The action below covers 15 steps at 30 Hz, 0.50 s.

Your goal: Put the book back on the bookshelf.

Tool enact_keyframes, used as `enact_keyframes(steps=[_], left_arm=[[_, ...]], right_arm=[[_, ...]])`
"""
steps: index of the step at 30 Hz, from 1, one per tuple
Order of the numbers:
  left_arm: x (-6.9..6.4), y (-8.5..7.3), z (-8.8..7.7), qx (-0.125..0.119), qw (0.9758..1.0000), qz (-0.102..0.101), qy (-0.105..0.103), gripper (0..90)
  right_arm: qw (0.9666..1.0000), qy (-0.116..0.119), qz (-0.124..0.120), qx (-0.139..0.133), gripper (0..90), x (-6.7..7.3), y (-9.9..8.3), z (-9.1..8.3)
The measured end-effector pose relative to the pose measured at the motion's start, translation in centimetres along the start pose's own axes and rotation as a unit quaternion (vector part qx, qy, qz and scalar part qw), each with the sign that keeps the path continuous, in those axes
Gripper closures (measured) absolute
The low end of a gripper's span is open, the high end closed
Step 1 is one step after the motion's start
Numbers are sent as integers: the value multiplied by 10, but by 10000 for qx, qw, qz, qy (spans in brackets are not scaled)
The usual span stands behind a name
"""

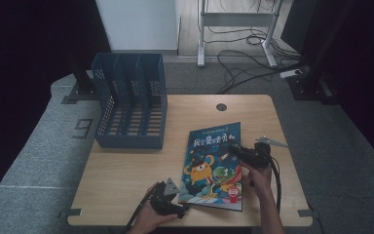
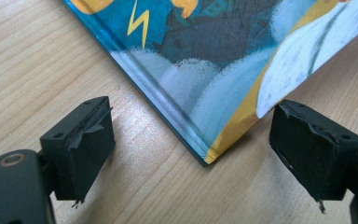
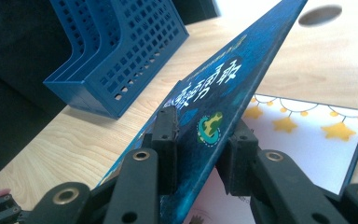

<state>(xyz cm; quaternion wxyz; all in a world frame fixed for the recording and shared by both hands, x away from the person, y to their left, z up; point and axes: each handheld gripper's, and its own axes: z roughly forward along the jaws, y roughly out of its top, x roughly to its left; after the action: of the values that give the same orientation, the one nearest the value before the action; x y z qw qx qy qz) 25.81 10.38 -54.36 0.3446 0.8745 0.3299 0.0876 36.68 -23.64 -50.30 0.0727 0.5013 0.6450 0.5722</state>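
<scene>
The right gripper (image 3: 200, 154) clamped the lifted cover of the blue illustrated picture book (image 1: 214, 165); the left gripper (image 2: 191, 149), jaws apart, flanked its near-left corner.

A light wooden table (image 1: 126, 168) with a round cable hole (image 1: 221, 107) stands on grey carpet (image 1: 39, 151). A blue slotted file rack (image 1: 129, 100) sits at its far left. Beyond, black cables (image 1: 246, 61) trail over the floor under a grey metal frame (image 1: 236, 22), beside a white panel (image 1: 139, 22). Dark curtains (image 1: 24, 44) flank both sides.
</scene>
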Motion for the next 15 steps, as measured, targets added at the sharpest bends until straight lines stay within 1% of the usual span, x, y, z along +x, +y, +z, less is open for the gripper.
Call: enact_keyframes(steps=[2,4,7,10,12,13,14,15], left_arm=[[0,0,0,10,10000,5,0,134],[0,0,0,13,10000,5,1,133],[0,1,1,14,10000,-3,3,133],[1,2,1,32,10000,-11,-15,131],[1,2,1,47,10000,-12,-28,128],[1,2,1,47,10000,-12,-28,127],[1,2,1,56,10000,-11,-36,126],[1,2,1,66,10000,-1,-31,125]], right_arm=[[9999,-22,-149,-58,698,7,2,-3],[9996,-17,-239,-131,699,11,4,-5],[9984,37,-461,-314,701,19,6,-10],[9968,46,-666,-431,702,27,9,-15],[9959,39,-772,-472,703,32,10,-17],[9959,39,-772,-472,703,32,10,-17],[9951,40,-839,-513,705,36,11,-19],[9948,44,-876,-517,705,38,12,-20]])
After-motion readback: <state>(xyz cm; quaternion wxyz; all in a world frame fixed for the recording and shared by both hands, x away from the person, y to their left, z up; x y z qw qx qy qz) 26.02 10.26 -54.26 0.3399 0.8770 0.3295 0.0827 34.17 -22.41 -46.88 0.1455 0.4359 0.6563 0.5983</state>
